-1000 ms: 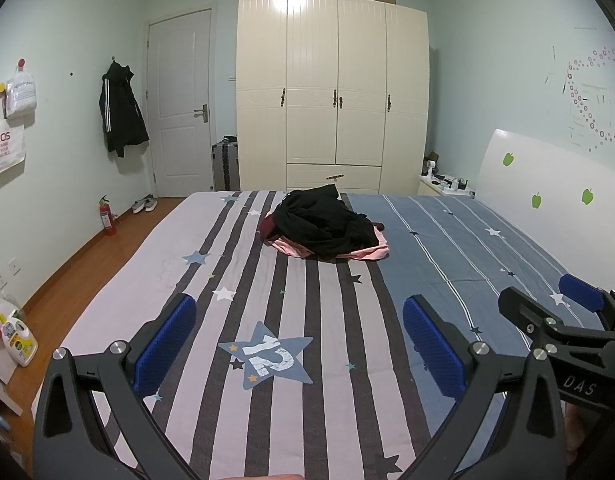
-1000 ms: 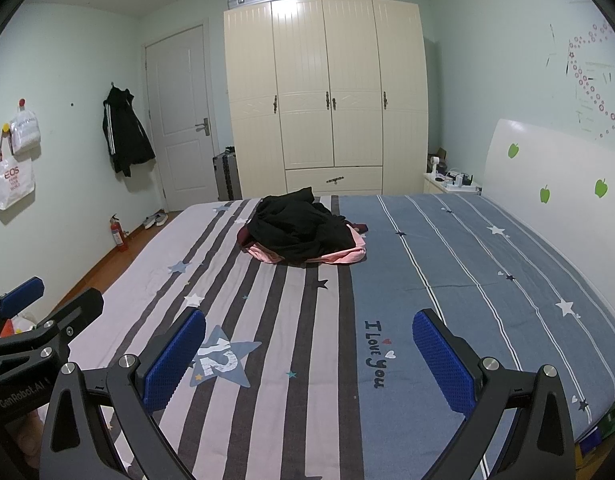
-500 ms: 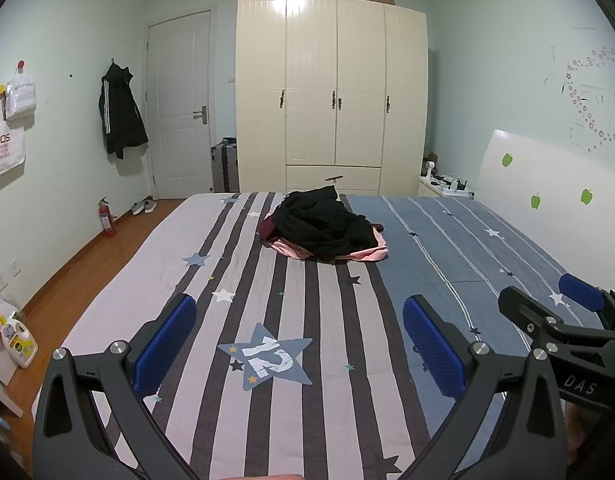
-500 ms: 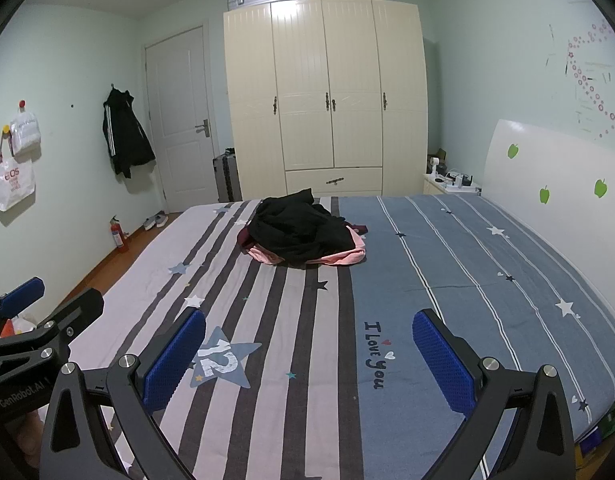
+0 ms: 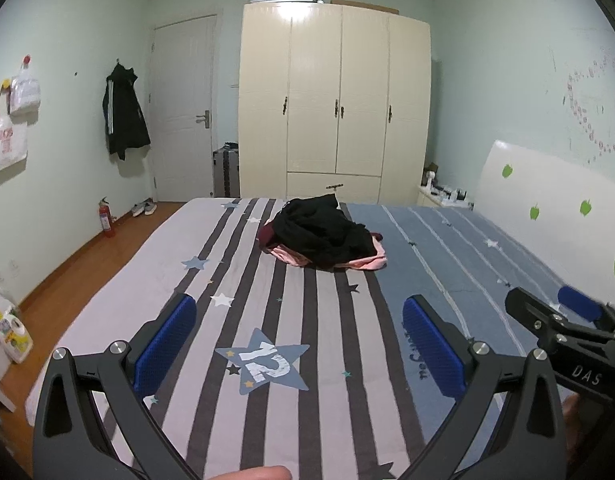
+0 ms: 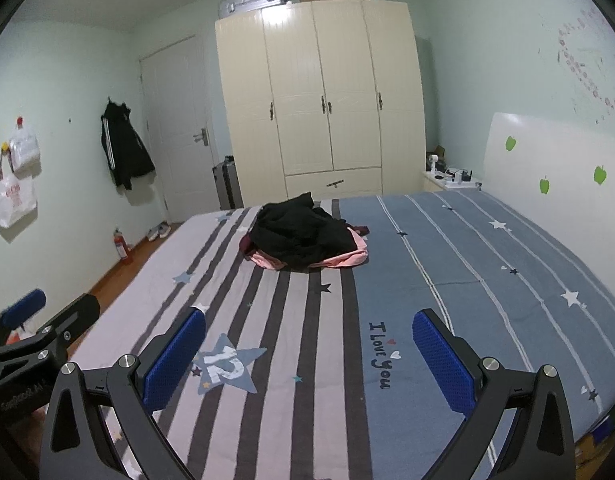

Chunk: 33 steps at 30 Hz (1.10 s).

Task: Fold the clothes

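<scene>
A heap of clothes point(image 5: 323, 236) lies in the middle of the bed point(image 5: 127, 292), a black garment on top of a pink one and a dark red one. In the right wrist view the same heap of clothes point(image 6: 303, 236) sits far ahead on the bed point(image 6: 487, 280). My left gripper point(image 5: 299, 340) hangs open over the near part of the bed, nothing between its blue pads. My right gripper point(image 6: 307, 356) is open too, also well short of the heap. Each gripper shows at the edge of the other's view.
A cream wardrobe point(image 5: 335, 100) with a suitcase on top stands beyond the bed. The white door point(image 5: 183, 112), a hung black jacket point(image 5: 125, 120) and a fire extinguisher point(image 5: 104, 216) are on the left. A white headboard point(image 5: 555, 208) runs along the right. Bottles stand on the floor at left.
Both grippers have stayed open. The views have shifted only slightly; the right wrist view has tilted a little. The heap of clothes has not moved.
</scene>
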Each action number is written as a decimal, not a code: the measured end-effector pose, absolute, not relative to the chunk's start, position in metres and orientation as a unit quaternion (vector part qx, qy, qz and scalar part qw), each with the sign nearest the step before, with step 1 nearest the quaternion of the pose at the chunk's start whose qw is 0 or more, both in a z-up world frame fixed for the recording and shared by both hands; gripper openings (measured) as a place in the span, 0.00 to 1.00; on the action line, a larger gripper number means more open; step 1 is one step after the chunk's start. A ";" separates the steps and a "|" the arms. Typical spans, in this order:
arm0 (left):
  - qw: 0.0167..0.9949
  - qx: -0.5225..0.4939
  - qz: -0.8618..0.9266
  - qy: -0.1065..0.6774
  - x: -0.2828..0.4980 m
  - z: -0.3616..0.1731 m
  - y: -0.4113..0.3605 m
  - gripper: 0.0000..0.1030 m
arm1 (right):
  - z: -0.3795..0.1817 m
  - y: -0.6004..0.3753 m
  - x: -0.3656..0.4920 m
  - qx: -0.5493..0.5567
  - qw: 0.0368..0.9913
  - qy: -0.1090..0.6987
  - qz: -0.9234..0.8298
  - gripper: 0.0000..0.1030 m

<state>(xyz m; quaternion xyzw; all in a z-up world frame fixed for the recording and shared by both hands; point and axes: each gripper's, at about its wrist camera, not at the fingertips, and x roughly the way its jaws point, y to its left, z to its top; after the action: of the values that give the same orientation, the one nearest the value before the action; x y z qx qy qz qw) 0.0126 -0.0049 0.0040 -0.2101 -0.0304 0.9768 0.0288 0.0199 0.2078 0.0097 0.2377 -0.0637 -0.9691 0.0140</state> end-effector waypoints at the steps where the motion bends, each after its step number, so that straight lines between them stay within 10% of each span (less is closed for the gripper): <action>1: 0.030 -0.209 0.977 -0.037 0.013 0.004 -0.007 0.99 | 0.010 0.210 0.021 0.236 0.009 -0.070 -0.969 1.00; 33: 0.153 -0.427 0.842 -0.292 0.047 -0.231 -0.047 0.99 | -0.183 0.267 0.057 0.378 -0.042 -0.209 -0.901 1.00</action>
<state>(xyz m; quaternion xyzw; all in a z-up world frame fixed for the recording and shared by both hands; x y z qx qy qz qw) 0.0467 -0.0467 -0.2308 -0.4265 -0.2922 0.8421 0.1533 0.0571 0.2667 -0.1834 0.3777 -0.2094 -0.9009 -0.0425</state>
